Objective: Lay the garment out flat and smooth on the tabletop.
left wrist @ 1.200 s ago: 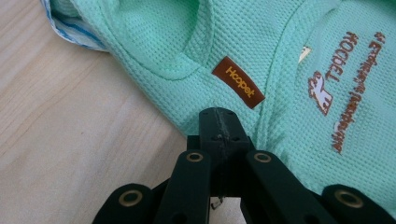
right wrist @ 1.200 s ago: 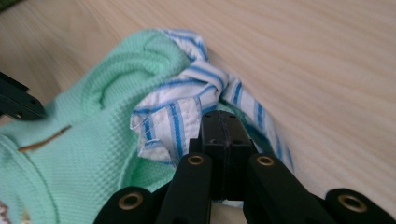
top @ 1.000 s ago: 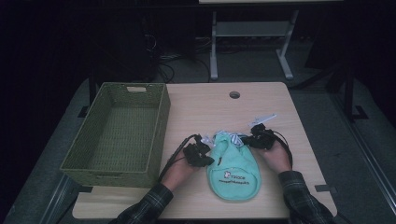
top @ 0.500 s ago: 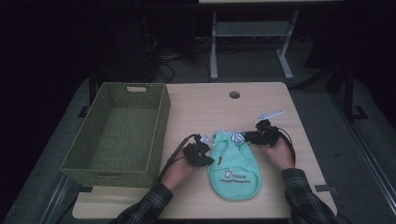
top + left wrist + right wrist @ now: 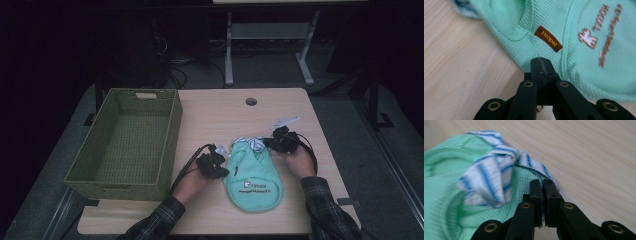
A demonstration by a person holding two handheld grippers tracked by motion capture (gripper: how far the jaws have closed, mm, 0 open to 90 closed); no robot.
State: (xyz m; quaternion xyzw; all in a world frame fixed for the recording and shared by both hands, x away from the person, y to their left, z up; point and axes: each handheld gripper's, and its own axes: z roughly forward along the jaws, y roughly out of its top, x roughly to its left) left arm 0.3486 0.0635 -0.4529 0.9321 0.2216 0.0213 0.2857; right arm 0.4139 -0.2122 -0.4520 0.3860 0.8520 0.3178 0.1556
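Observation:
A mint green pet shirt [image 5: 252, 175] with a brown "Hoopet" tag [image 5: 548, 38] and a blue-striped collar [image 5: 489, 177] lies flat on the wooden table [image 5: 225, 110]. My left gripper [image 5: 222, 167] is at the shirt's left edge, its jaws shut on the green fabric [image 5: 541, 61]. My right gripper [image 5: 267, 144] is at the shirt's top right corner. Its jaws have just been closing and now pinch the striped collar edge [image 5: 541, 182] between them.
A green woven basket [image 5: 172, 130] stands on the left part of the table, right beside my left hand. A round cable hole [image 5: 251, 101] sits near the far edge. A metal stand's legs [image 5: 229, 75] are on the floor beyond the table.
The right gripper has shifted slightly along the collar and the striped fabric there has bunched a little differently. The left hand and the rest of the shirt have stayed put.

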